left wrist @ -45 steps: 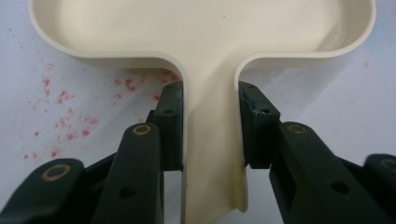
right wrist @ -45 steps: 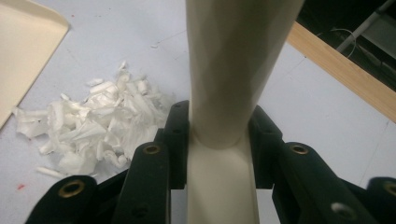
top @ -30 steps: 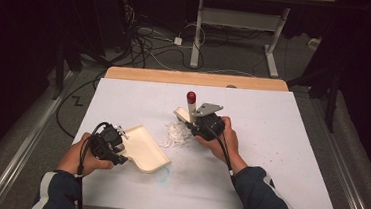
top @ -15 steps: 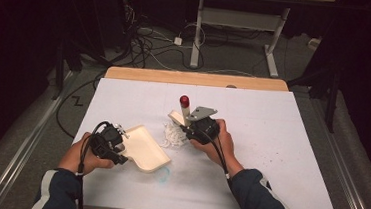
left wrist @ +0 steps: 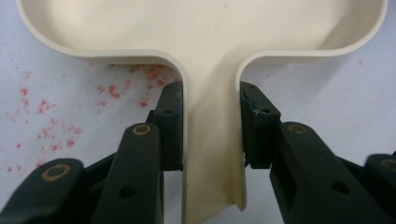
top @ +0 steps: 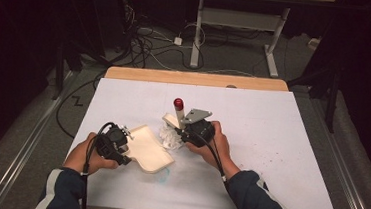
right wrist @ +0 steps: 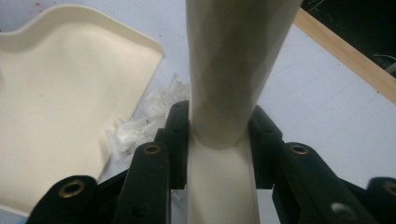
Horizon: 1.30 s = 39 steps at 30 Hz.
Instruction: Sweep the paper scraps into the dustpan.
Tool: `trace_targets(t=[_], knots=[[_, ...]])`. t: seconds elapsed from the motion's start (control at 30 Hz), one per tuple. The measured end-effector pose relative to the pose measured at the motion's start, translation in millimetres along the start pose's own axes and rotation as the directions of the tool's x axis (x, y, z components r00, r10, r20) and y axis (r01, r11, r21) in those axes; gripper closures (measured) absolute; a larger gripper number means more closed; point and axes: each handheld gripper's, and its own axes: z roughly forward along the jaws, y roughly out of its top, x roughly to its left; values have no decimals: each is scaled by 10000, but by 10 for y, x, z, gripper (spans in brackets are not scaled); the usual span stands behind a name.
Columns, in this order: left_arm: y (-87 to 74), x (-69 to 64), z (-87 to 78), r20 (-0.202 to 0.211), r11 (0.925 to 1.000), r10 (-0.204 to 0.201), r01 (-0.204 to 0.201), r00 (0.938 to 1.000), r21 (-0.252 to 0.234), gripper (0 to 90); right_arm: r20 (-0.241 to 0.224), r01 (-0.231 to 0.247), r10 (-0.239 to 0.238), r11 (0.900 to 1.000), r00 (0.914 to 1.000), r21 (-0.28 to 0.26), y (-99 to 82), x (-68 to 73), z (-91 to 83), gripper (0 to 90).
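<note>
A cream dustpan (top: 152, 152) lies on the white table (top: 281, 142) left of centre. My left gripper (top: 120, 147) is shut on its handle (left wrist: 212, 140), with the jaws pressed against both sides and the pan's tray (left wrist: 205, 28) beyond them. My right gripper (top: 189, 132) is shut on a cream brush handle (right wrist: 233, 70) with a red end cap (top: 178, 104) that points up and away. White crumpled scraps (top: 170, 138) lie between the pan's mouth and the right gripper. In the right gripper view they (right wrist: 140, 121) lie beside the pan (right wrist: 60, 107).
Red specks (left wrist: 46, 116) dot the table beside the pan's handle. A faint bluish mark (top: 162, 173) sits in front of the pan. A wooden strip (top: 195, 78) runs along the far edge. Beyond it, cables and a desk frame (top: 235, 23) stand on the floor.
The right gripper has tipped the brush, so its red end has swung a little to the left and nearer the pan. The left gripper and the dustpan have stayed put.
</note>
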Motion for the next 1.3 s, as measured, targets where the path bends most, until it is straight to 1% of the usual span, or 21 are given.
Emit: trace_targets(t=[0.07,0.1,0.13,0.17,0.3,0.33,0.4,0.43,0.47,0.5,0.53,0.57,0.6,0.63,0.73,0.8,0.97,1.03,1.17,1.23,1.3], knots=[[14,-10,13,-45,10000,60,-60,10000,13,632,-29,96,-96,10000,9999,4,6,13,2,677],[22,-18,22,-12,10000,32,-32,10000,7,632,-21,125,-125,9999,9999,9,12,38,6,677],[41,-37,47,-43,9999,121,-121,9999,10,632,-13,244,-244,9997,9997,21,25,79,19,677],[41,-37,47,-43,9999,121,-121,9999,10,632,-49,321,-321,9995,9995,20,32,97,25,677],[82,-66,76,26,9999,149,-149,9999,-57,632,-127,430,-430,9991,9990,-11,51,137,29,677],[92,-70,80,16,9999,141,-141,9999,-52,632,-182,383,-384,9992,9991,-56,57,147,26,677],[107,-80,90,-27,9999,136,-137,9999,-22,632,-465,243,-253,9995,9986,-211,75,183,14,677],[111,-81,94,6,9999,104,-104,9999,-15,632,-465,243,-253,9995,9986,-211,75,183,14,677],[113,-81,98,4,9999,104,-104,9999,-37,632,-612,243,-259,9994,9978,-265,82,235,9,677],[117,-81,99,-5,9999,93,-93,10000,-74,632,-612,243,-259,9994,9978,-265,82,235,9,677],[120,-82,102,-11,9999,103,-103,9999,-68,632,-774,362,-384,9989,9963,-297,92,294,11,677],[124,-84,106,-41,9999,111,-111,9999,-21,631,-813,425,-450,9986,9957,-327,99,323,8,677],[126,-84,110,-42,9999,100,-100,9999,-43,631,-813,425,-450,9986,9957,-327,99,323,8,677],[126,-84,115,-12,10000,68,-68,10000,-44,632,-922,448,-479,9984,9946,-349,109,346,1,677],[128,-87,129,-6,10000,39,-39,10000,-40,631,-1165,543,-610,9968,9913,-592,156,403,-26,677],[130,-87,139,-42,10000,77,-77,10000,-6,631,-1145,680,-756,9953,9905,-688,193,417,-52,677],[119,-82,144,1,10000,14,-14,10000,-80,632,-1056,453,-556,9942,9929,-977,251,361,-144,677],[116,-79,148,-1,10000,26,-26,10000,-78,631,-1012,313,-427,9932,9939,-1118,264,310,-208,677],[120,-84,157,-19,10000,29,-29,10000,-34,631,-647,11,-103,9901,9978,-1405,263,159,-356,677],[119,-81,152,-23,10000,40,-40,10000,-39,631,-545,-190,114,9899,9984,-1407,237,72,-423,677],[114,-78,142,6,10000,32,-32,10000,-64,631,-213,-184,156,9906,9997,-1355,194,-2,-479,677]])
